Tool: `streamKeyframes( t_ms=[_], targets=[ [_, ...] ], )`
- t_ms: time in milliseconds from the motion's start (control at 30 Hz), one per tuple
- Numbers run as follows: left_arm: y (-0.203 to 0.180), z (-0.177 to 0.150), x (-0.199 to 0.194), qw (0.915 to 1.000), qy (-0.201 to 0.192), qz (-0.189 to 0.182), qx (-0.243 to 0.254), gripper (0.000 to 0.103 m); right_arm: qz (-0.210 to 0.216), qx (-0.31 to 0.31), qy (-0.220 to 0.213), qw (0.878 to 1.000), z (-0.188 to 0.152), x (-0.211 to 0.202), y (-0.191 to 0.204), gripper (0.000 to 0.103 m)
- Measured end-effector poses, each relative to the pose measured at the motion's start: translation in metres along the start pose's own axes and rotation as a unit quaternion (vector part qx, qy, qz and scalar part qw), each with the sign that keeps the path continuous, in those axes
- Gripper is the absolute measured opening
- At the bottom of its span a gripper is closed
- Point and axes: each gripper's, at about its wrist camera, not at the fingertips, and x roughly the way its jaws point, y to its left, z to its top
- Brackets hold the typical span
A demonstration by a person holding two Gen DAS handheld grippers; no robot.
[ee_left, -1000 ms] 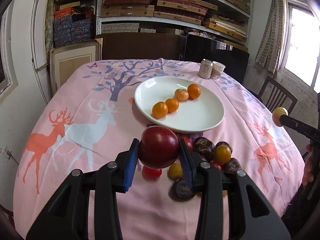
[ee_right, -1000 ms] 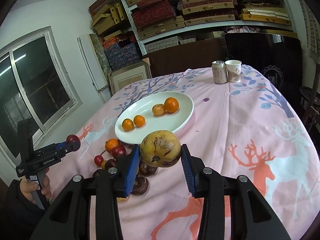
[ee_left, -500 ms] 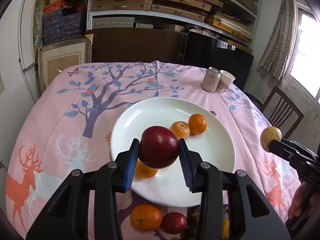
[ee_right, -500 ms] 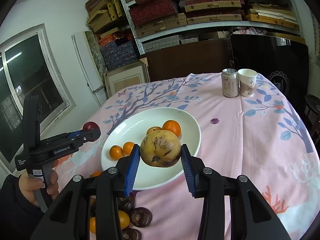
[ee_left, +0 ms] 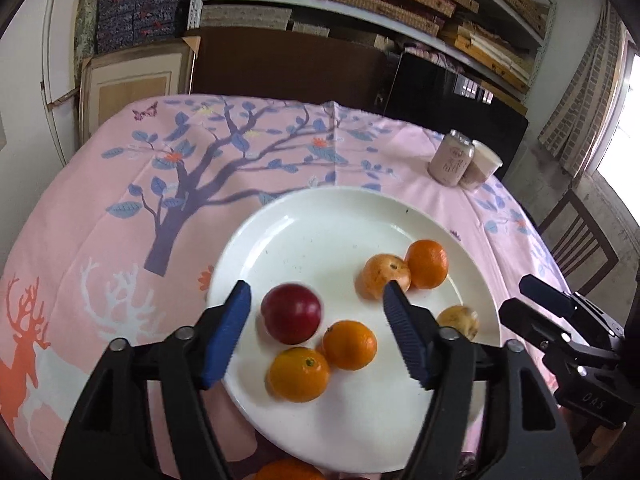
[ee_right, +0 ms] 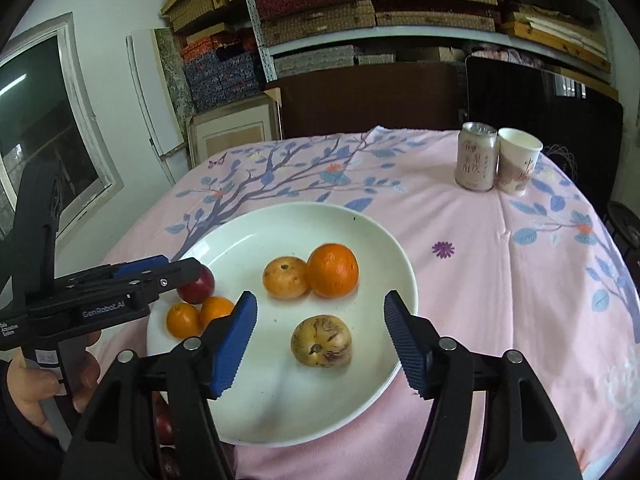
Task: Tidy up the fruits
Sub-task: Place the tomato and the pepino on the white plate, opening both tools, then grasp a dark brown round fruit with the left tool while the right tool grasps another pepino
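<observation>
**Left wrist view and right wrist view: two fruits just let go onto the plate, more left on the counter**

Nearest in the left wrist view, the left gripper (ee_left: 316, 334) is seen with its fingers (ee_left: 226, 338) spread; they have just been opening, and the red plum (ee_left: 291, 313) lies between them on the white plate (ee_left: 320, 216), slightly blurred and touched by neither pad. Just nearer, at about five o'clock of the plum, two oranges (ee_left: 350, 345) are found touching each other. At the bottom edge, off the plate, part of another orange fruit (ee_left: 286, 473) is seen on the counter (ee_left: 100, 216).

In the right wrist view the right gripper (ee_right: 320, 338) is likewise released, its fingers (ee_right: 234, 344) having just been opening around the speckled yellow fruit (ee_right: 321, 342), which rests free on the plate near its six o'clock rim. Beyond it, a pale orange fruit (ee_right: 285, 277) and a bright orange (ee_right: 333, 264) are set touching. Farthest, at one o'clock, a can (ee_right: 477, 157) and a paper cup (ee_right: 518, 161) stand side by side.

Six fruits are counted on the plate, so the task is judged well under way. It is judged unfinished, since dark fruits (ee_right: 165, 424) remain on the counter at the plate's seven o'clock edge.

The yellow fruit's markings and open release are shown only by the right wrist view; in the left one it is half hidden behind a finger. The person's hand (ee_right: 28, 388) on the left gripper's handle is also given only there, while the wooden chair (ee_left: 580, 240) at three o'clock is shown by the left view alone.
</observation>
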Motion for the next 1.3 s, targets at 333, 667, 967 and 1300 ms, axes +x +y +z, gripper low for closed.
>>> streamKeyframes(
  t_ms=[333, 667, 967, 1300],
  targets=[
    [-0.016, -0.041, -0.079, 0.9979, -0.031, -0.015, 0.055, 0.076, 0.021, 0.024, -0.007, 0.999, -0.032, -0.064, -0.004, 0.067],
    [-0.029, -0.158, -0.123, 0.9876, 0.012, 0.026, 0.154, 0.076, 0.045, 0.05, 0.003, 0.998, -0.12, -0.105, -0.008, 0.067],
    [-0.016, -0.196, -0.12, 0.9836, 0.051, 0.051, 0.165, 0.067, 0.049, 0.07, 0.014, 0.996, -0.147, -0.104, -0.011, 0.067],
    [-0.033, -0.196, -0.109, 0.9801, 0.064, 0.035, 0.185, 0.054, 0.056, 0.073, 0.015, 0.996, -0.149, -0.1, -0.012, 0.067]
  ],
)
